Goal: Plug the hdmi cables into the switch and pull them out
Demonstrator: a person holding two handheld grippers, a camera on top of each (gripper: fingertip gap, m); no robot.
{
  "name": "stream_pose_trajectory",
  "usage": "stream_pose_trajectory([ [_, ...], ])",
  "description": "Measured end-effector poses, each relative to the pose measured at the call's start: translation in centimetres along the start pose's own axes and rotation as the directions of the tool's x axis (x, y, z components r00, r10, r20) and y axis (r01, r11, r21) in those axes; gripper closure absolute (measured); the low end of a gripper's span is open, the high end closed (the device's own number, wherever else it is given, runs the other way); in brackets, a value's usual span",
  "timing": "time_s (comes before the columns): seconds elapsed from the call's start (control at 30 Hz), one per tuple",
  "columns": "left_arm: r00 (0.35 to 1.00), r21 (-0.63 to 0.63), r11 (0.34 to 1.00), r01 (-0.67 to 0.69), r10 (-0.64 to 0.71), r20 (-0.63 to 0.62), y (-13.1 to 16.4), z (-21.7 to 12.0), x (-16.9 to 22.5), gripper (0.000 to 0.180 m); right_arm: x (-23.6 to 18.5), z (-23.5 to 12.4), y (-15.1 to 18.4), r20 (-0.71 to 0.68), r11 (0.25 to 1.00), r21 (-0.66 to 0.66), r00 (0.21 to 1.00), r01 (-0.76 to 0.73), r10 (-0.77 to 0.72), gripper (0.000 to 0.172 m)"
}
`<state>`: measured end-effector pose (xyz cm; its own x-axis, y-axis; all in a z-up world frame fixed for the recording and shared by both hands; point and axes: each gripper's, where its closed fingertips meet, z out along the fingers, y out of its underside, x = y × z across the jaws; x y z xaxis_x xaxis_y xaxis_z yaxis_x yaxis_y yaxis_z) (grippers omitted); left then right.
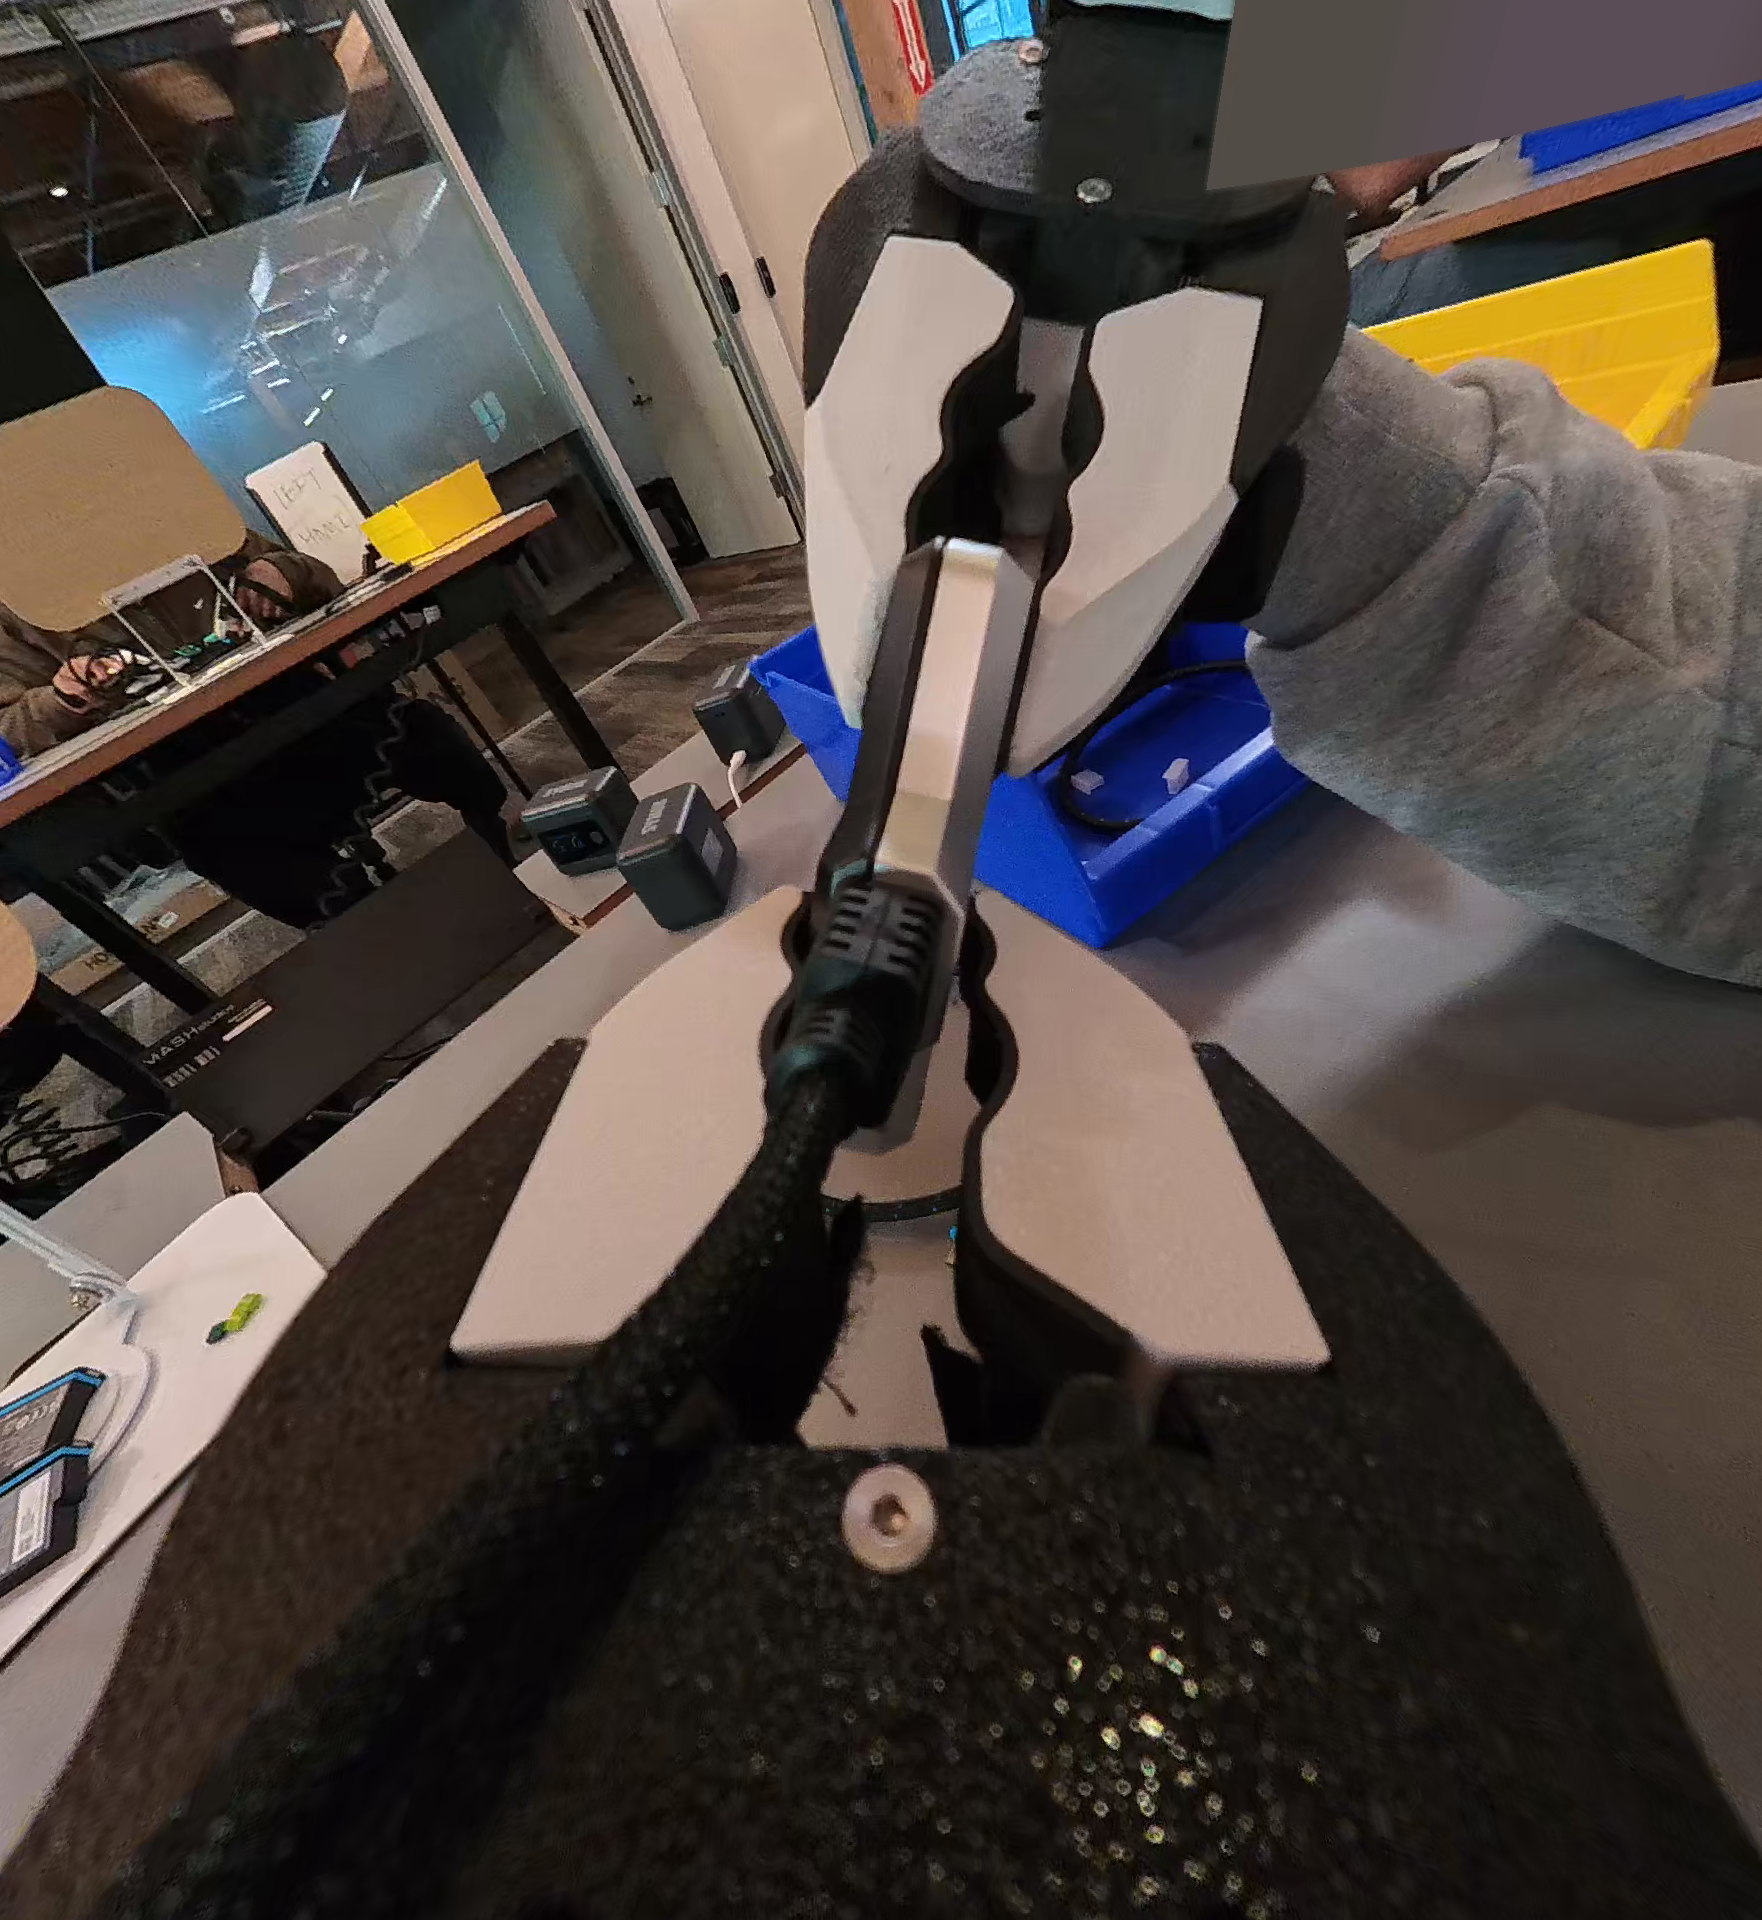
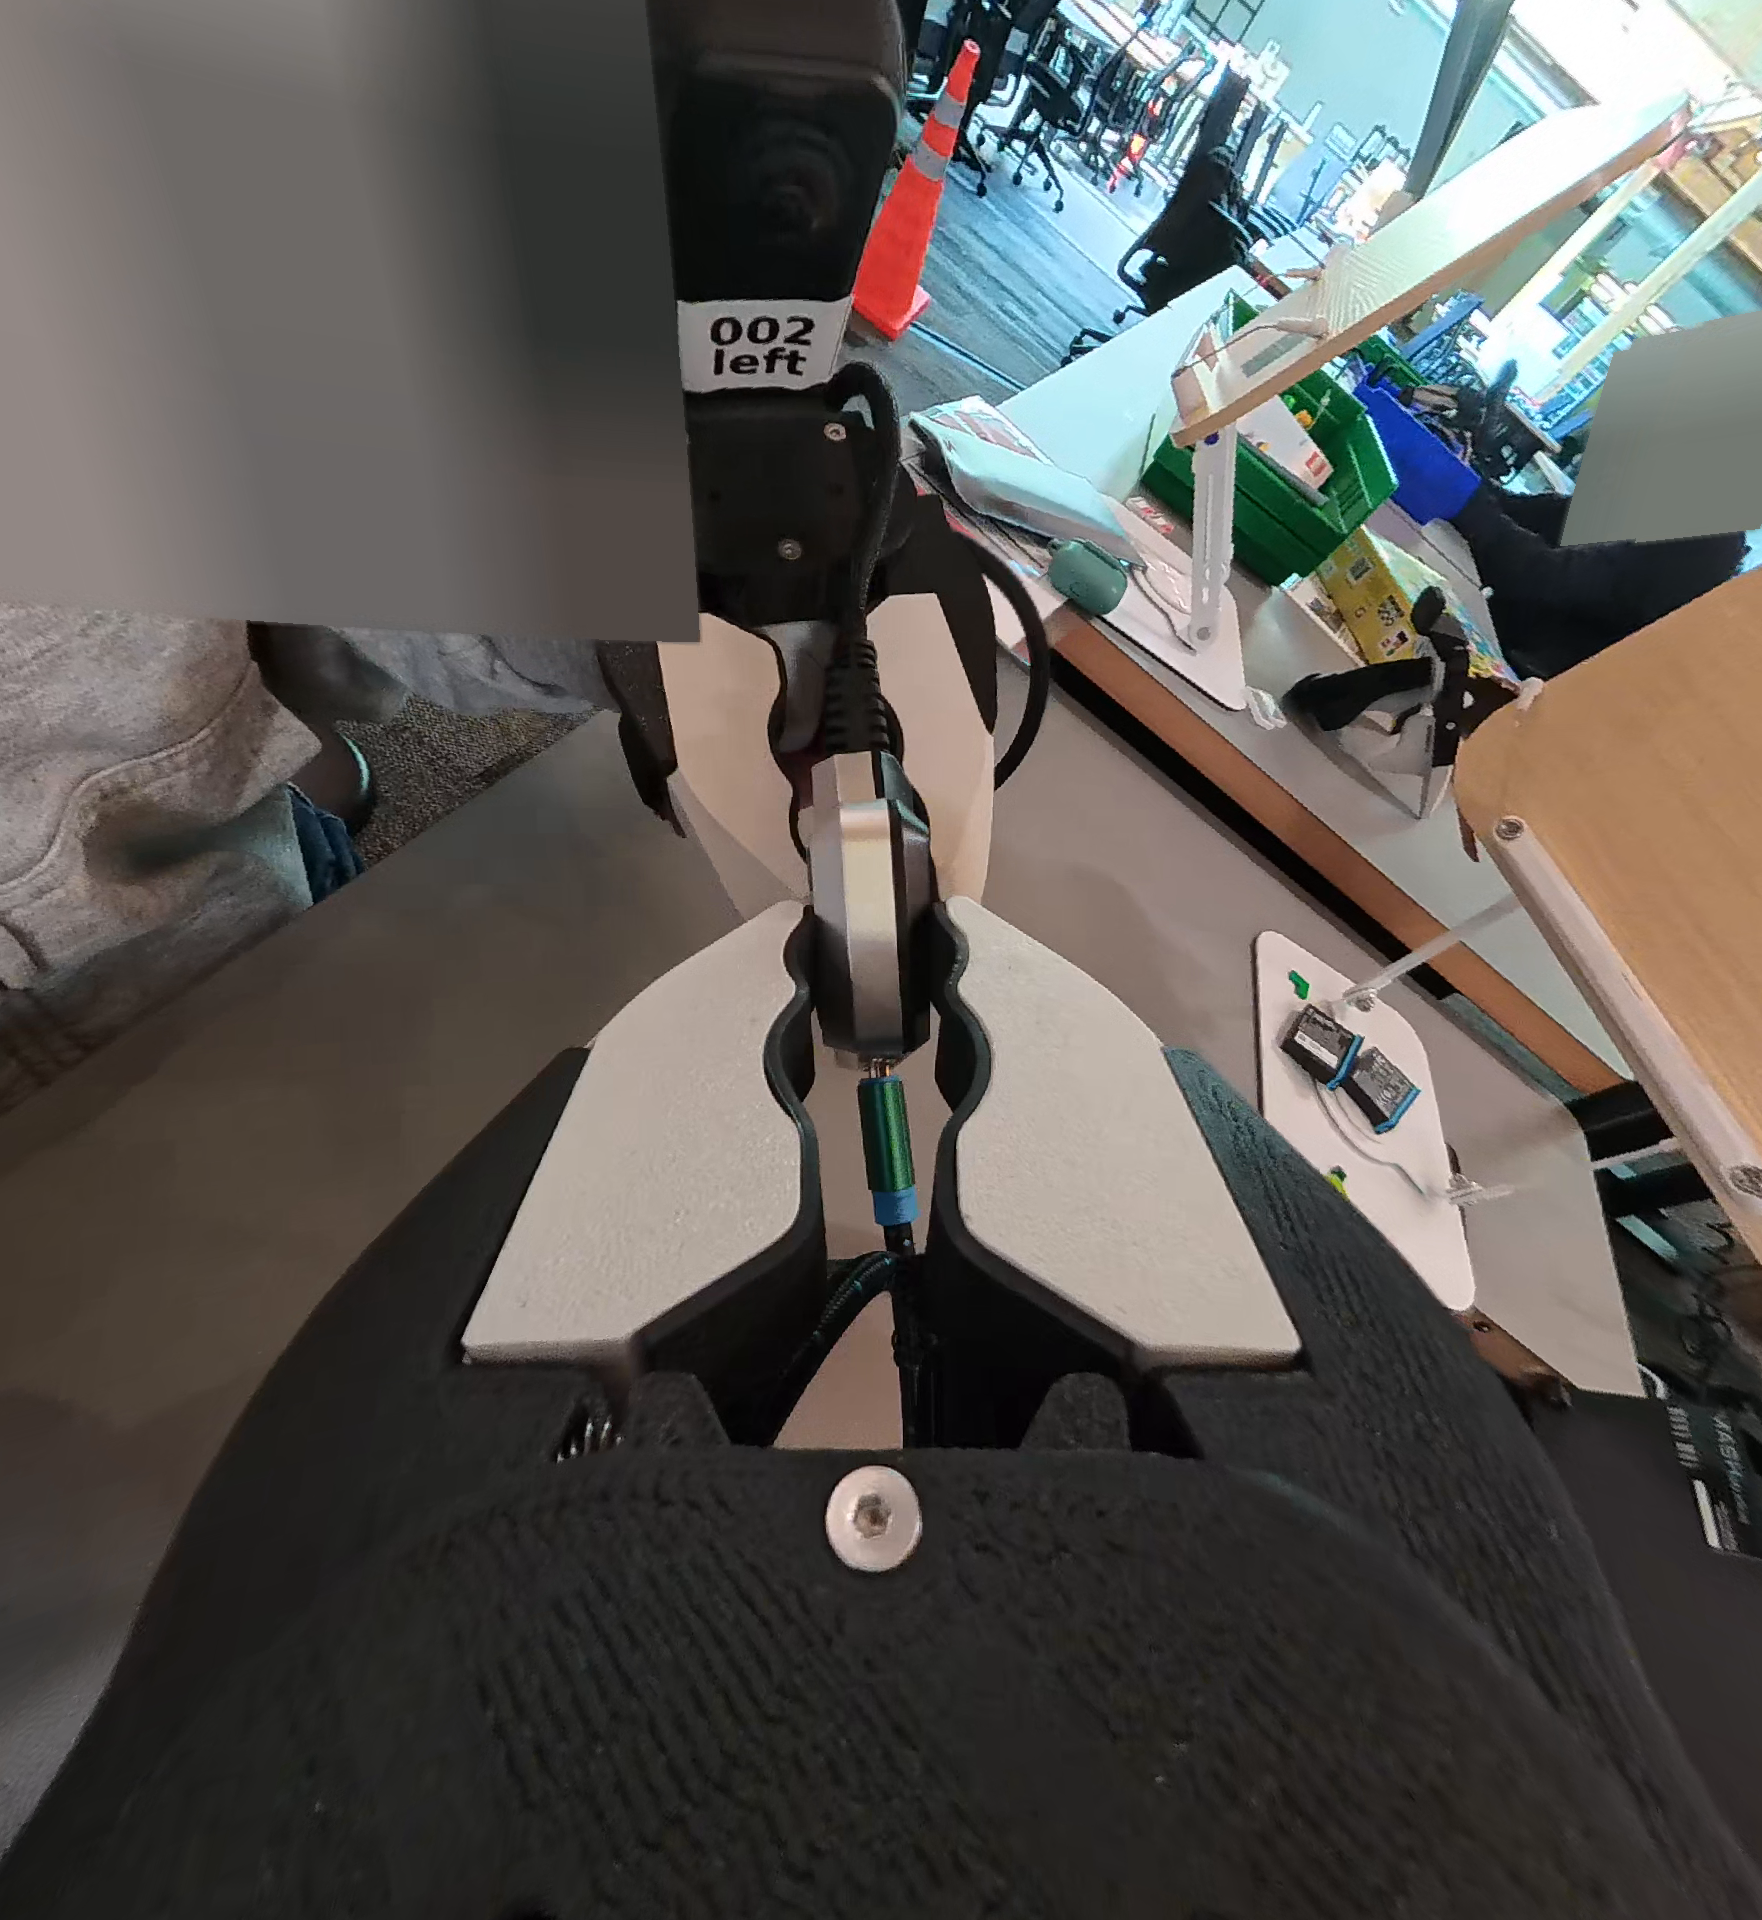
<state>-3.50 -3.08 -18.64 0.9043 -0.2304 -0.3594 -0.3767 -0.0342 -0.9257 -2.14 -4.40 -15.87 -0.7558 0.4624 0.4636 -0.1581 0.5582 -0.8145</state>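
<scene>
Silver adapter point(image 2: 861, 935) (flat, metal, held edge-up) spans both grippers above the grey table point(image 1: 1479, 1143): the right gripper point(image 2: 872, 977) pinches 1 end, where a green plug point(image 2: 885, 1153) enters, and the left gripper point(image 1: 887, 977) pinches the other end, by the black braided cable point(image 1: 721, 1247). A blue bin point(image 1: 1116, 852) sits beyond.

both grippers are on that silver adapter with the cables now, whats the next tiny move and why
Probably a short, straight pull apart along the adapter's length. The right gripper pinches one end of the silver adapter, where a green plug sits in its port. The left gripper closes around the other end, at the black cable boot. With both ends braced, twisting would likely strain the plugs.
</scene>
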Motion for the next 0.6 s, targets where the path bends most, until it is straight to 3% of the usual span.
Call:
stream_pose_trajectory([
  [0.17, 1.0, -0.001, 1.0, 0.0, 0.0, 0.027, 0.4, -0.5, -0.7, 0.157, 0.4, 0.6, 0.0, -0.018, 1.0, -0.006, 1.0, 0.006, -0.006, 0.153],
  [0.27, 0.993, 0.029, 0.998, 0.055, -0.058, 0.105, 0.7, -1.6, -3.1, 0.158, 3.8, -0.3, -1.5, -0.272, 0.994, 0.043, 0.958, 0.105, -0.089, 0.141],
  [0.37, 0.983, 0.086, 0.99, 0.113, -0.123, 0.135, 1.5, -3.4, -4.7, 0.158, 7.1, -5.0, -4.0, -0.526, 0.968, 0.197, 0.85, 0.154, -0.028, 0.124],
  [0.43, 0.966, 0.075, 0.995, 0.073, -0.089, 0.242, 2.5, -5.0, -6.8, 0.158, 8.1, -7.9, -3.9, -0.6, 0.964, 0.235, 0.799, 0.129, 0.039, 0.133],
  [0.5, 0.955, 0.087, 0.996, 0.022, -0.046, 0.294, 2.8, -6.5, -8.2, 0.157, 8.0, -8.6, -2.8, -0.589, 0.976, 0.207, 0.805, 0.067, 0.07, 0.144],
  [0.6, 0.95, 0.173, 0.982, -0.076, 0.019, 0.312, 1.4, -8.2, -8.7, 0.157, 6.1, -6.0, 1.0, -0.439, 0.99, 0.037, 0.888, -0.135, 0.137, 0.147],
])
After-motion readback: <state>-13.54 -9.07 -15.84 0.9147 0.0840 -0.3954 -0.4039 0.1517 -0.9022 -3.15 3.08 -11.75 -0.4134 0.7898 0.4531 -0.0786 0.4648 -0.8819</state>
